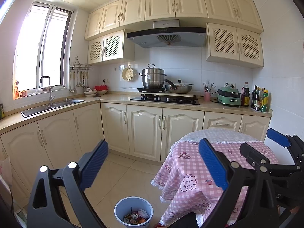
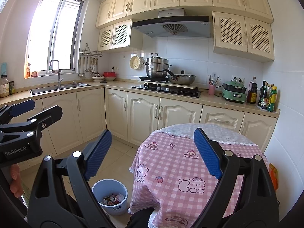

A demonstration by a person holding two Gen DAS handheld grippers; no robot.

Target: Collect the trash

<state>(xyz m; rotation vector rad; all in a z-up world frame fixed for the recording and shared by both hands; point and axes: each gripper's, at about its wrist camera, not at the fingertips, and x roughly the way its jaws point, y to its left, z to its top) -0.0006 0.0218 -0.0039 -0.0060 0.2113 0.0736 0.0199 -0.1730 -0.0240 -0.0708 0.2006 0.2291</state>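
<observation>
A light blue trash bin (image 1: 133, 211) stands on the tiled floor beside a round table; it holds a can and several wrappers. It also shows in the right wrist view (image 2: 109, 195). My left gripper (image 1: 153, 161) is open and empty, held high above the bin. My right gripper (image 2: 153, 152) is open and empty, above the table's left edge. The right gripper also shows at the right of the left wrist view (image 1: 266, 152), and the left gripper at the left of the right wrist view (image 2: 28, 114).
The round table (image 1: 190, 171) has a pink checked cloth (image 2: 171, 171). Cream cabinets (image 1: 144, 131) run along the walls, with a sink (image 1: 51, 106) at left, a stove with pots (image 1: 165, 98) and bottles (image 1: 260, 100) at right.
</observation>
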